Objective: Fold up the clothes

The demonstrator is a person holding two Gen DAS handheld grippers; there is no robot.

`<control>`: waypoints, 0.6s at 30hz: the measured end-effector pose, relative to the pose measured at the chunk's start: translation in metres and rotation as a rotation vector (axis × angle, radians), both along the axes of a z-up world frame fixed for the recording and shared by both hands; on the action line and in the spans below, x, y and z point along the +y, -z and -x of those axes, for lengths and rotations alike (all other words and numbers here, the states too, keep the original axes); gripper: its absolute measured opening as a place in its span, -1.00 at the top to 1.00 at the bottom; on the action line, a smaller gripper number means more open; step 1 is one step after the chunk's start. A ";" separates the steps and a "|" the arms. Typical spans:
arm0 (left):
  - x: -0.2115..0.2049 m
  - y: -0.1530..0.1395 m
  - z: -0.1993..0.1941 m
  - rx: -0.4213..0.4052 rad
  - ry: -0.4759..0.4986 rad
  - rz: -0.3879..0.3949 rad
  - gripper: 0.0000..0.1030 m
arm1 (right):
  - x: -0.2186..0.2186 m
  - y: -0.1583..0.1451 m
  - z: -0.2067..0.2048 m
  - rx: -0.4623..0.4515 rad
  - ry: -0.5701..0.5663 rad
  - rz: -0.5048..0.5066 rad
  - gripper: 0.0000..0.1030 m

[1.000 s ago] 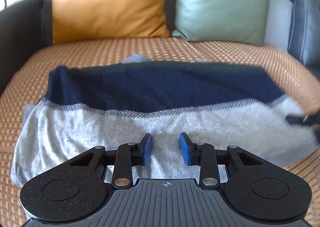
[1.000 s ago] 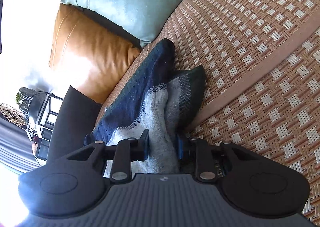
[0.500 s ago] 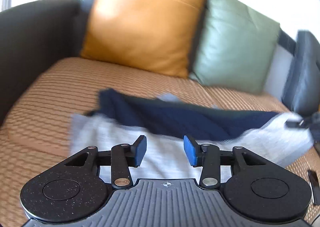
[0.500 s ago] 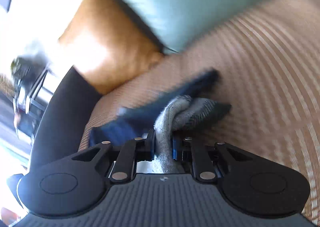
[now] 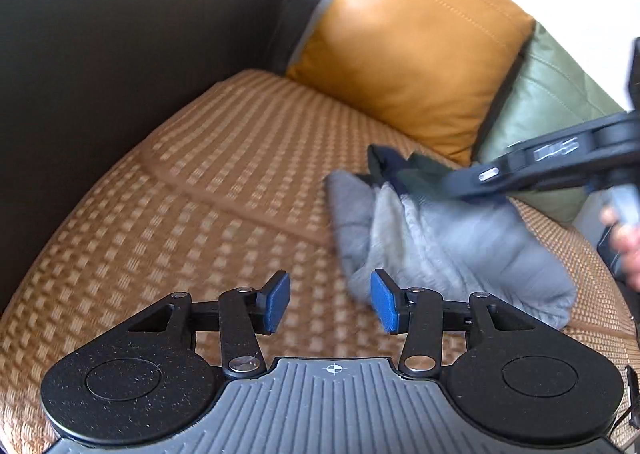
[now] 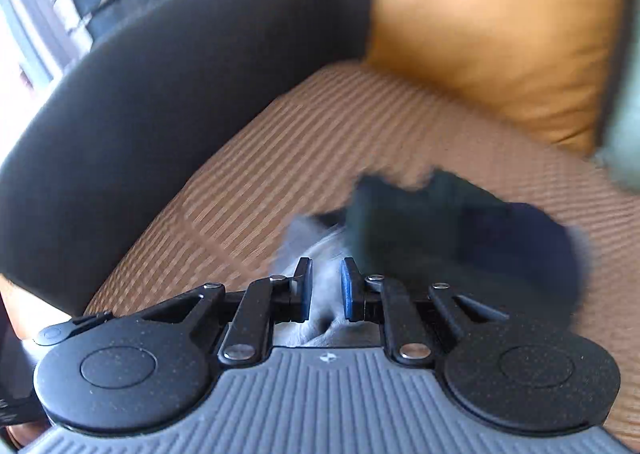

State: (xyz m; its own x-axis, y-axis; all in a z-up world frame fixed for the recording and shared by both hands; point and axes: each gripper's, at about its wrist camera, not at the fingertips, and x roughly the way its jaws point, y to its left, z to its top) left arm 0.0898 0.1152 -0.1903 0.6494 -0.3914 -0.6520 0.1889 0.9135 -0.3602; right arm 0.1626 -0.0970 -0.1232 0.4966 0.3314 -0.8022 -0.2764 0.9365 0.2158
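left gripper (image 5: pixel 330 302): fingers apart, empty, just opened | right gripper (image 6: pixel 326 290): fingers clamped on sweater (image 5: pixel 432 238) | sweater bunched, right of frame, on sofa seat (image 5: pixel 208 189)

Both wrist cams sit close over the sofa seat (image 5: pixel 224 189), pitched down, facing the backrest. Shared: orange cushion (image 5: pixel 416 53) at 1 o'clock in both, dark armrest (image 6: pixel 168 101) at 10, bunched sweater (image 5: pixel 436 238).

The garment (image 5: pixel 448 242) lies bunched on the sofa seat (image 5: pixel 224 189); two cushions (image 5: pixel 416 53) stand behind it; the armrest (image 5: pixel 120 53) rises left.
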 end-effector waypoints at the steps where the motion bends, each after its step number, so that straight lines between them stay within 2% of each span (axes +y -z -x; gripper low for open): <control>1: 0.004 0.001 0.002 0.003 0.002 0.006 -0.17 | 0.011 0.012 -0.001 0.019 -0.019 -0.013 0.66; 3: 0.007 0.000 0.004 0.001 0.016 0.026 -0.17 | 0.011 0.013 -0.002 0.021 -0.061 -0.084 0.54; 5: 0.004 -0.003 0.002 -0.003 0.035 0.055 -0.20 | -0.005 -0.009 0.010 -0.062 -0.050 -0.146 0.09; 6: 0.000 -0.007 0.000 -0.006 0.049 0.075 -0.23 | -0.013 -0.020 0.016 -0.103 -0.045 -0.178 0.04; 8: -0.011 -0.015 -0.002 -0.009 0.083 0.120 -0.28 | -0.041 -0.040 0.028 -0.157 0.001 -0.217 0.02; 11: -0.035 -0.025 -0.003 -0.017 0.137 0.169 -0.44 | -0.095 -0.047 0.053 -0.184 0.108 -0.239 -0.02; 12: -0.045 -0.027 -0.003 -0.020 0.150 0.163 -0.50 | -0.113 -0.049 0.062 -0.193 0.144 -0.246 -0.04; 16: -0.080 -0.023 -0.007 0.025 0.163 0.147 -0.52 | -0.160 -0.020 0.085 -0.153 0.269 -0.235 -0.14; 18: -0.090 -0.018 -0.010 0.060 0.149 0.177 -0.52 | -0.175 -0.003 0.092 -0.111 0.327 -0.251 -0.14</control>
